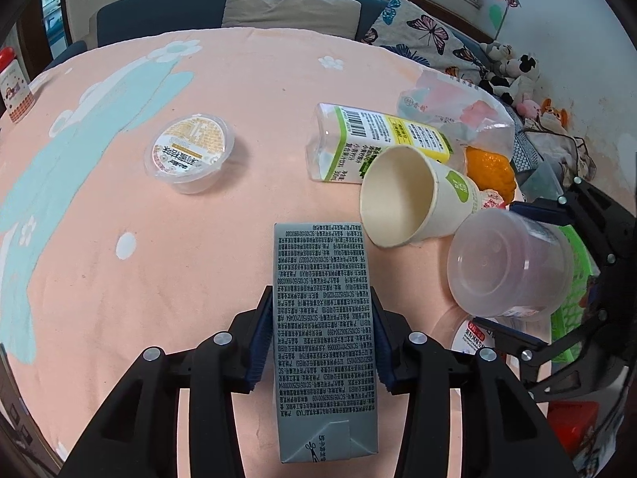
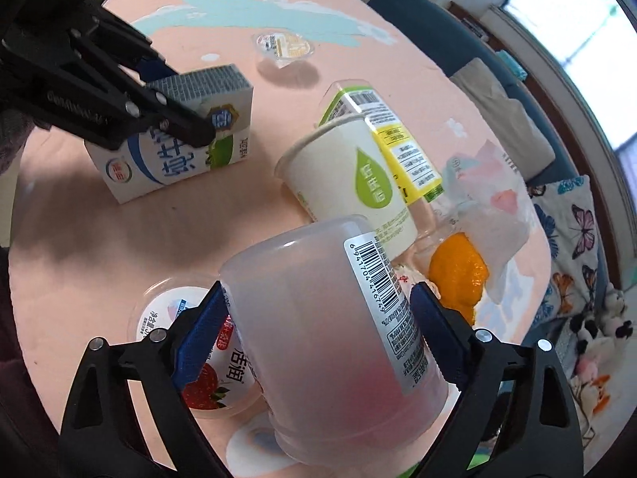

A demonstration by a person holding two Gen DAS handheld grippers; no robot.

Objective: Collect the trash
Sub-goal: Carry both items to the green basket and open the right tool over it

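A milk carton (image 1: 324, 318), grey printed side up, sits between the blue pads of my left gripper (image 1: 322, 294), which is shut on it. In the right wrist view the carton (image 2: 175, 159) rests on the pink tablecloth (image 2: 99, 259) with a left finger across it. My right gripper (image 2: 318, 286) is shut on a translucent plastic cup (image 2: 310, 318) with a barcode label, tilted on its side above a strawberry yoghurt cup (image 2: 207, 374). In the left wrist view the plastic cup (image 1: 513, 267) is at the right, between the right fingers.
A tipped paper cup (image 1: 402, 195), a clear bottle with a green-yellow label (image 1: 370, 139), orange peel (image 1: 491, 171) and a plastic bag (image 1: 458, 107) lie together. A sealed pudding cup (image 1: 191, 151) stands apart. A red-capped container (image 1: 14, 83) is far left; a sofa lies behind.
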